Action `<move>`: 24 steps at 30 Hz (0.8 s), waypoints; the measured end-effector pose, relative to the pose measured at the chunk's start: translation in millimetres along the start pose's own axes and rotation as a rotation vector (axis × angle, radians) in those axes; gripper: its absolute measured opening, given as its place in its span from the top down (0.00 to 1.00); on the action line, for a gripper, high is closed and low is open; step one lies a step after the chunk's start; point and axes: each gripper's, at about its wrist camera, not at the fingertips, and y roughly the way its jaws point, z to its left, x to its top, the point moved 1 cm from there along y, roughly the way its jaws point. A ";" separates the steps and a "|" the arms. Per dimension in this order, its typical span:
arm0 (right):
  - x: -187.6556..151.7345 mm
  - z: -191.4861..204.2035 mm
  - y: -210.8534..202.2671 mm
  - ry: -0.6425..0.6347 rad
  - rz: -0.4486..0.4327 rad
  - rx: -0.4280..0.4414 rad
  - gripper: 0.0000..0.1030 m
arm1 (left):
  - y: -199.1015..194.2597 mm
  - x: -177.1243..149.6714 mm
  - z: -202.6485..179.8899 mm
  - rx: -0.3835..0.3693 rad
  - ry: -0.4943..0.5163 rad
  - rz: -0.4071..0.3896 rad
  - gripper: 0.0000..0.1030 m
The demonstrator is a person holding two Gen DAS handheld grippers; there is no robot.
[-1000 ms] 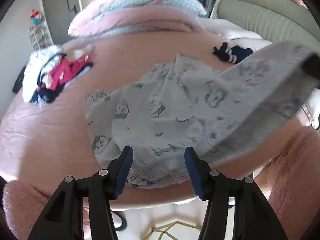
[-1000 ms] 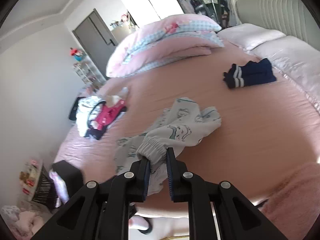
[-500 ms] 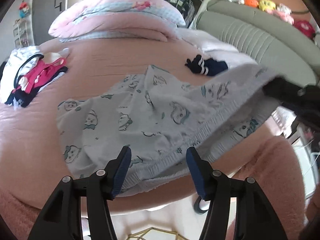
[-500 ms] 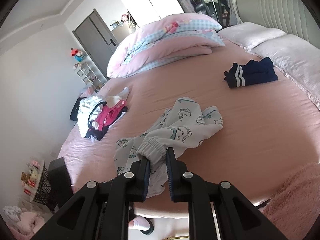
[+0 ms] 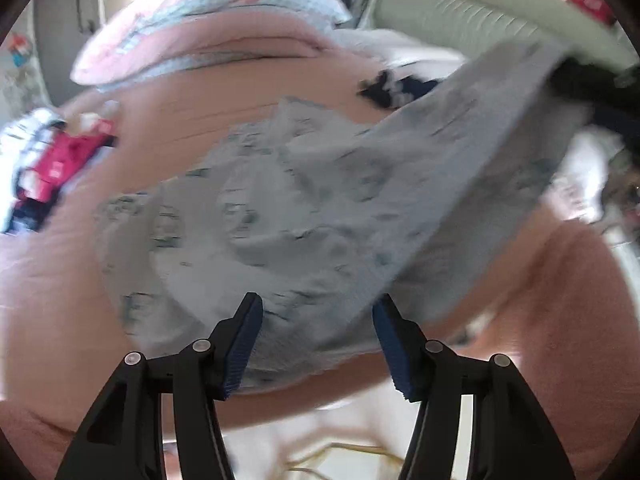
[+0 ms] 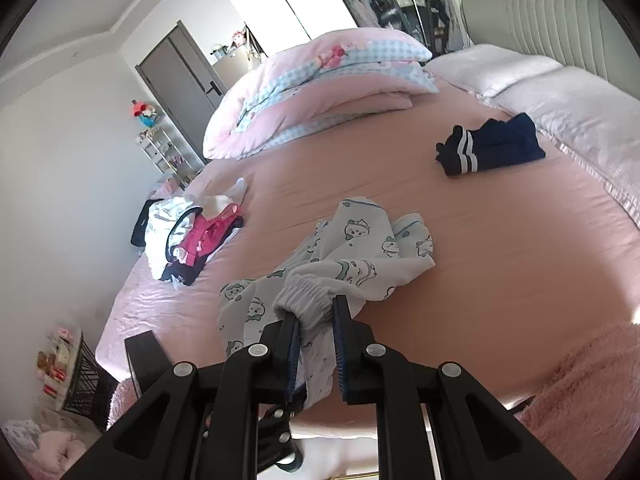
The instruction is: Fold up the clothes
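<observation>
The right gripper (image 6: 314,316) was nearly closed, its jaws pinching the gathered elastic cuff of the printed pyjama trousers (image 6: 360,252). From that cuff the pale fabric trailed away across the pink bed sheet (image 6: 500,240) and also hung down between the fingers over the bed's near edge.

The left gripper (image 5: 318,320) stood about half open, with nothing pressed between its blue pads (image 5: 244,344). It hovered just above the near hem of the same trousers (image 5: 280,216), which lay spread and rumpled on the sheet (image 5: 52,280). This view was blurred, so whether the fingertips brushed the cloth could not be told.

Only the left wrist view showed the trouser leg rising to the upper right, stretched taut toward a dark shape at the frame's edge, too smeared to identify. Only the right wrist view gave sharp detail: a folded navy garment (image 6: 490,146) with white stripes lying well apart near the pillows (image 6: 540,80), a heap of unfolded clothes (image 6: 192,236) toward the left side of the bed, and a folded pink quilt (image 6: 316,92) at the far end. The left view showed those same things only as soft smudges of colour.
</observation>
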 end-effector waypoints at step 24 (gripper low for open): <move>-36.7 -12.1 50.9 -0.085 0.228 -0.204 0.87 | -59.3 -11.7 117.4 -0.001 -0.302 0.096 0.47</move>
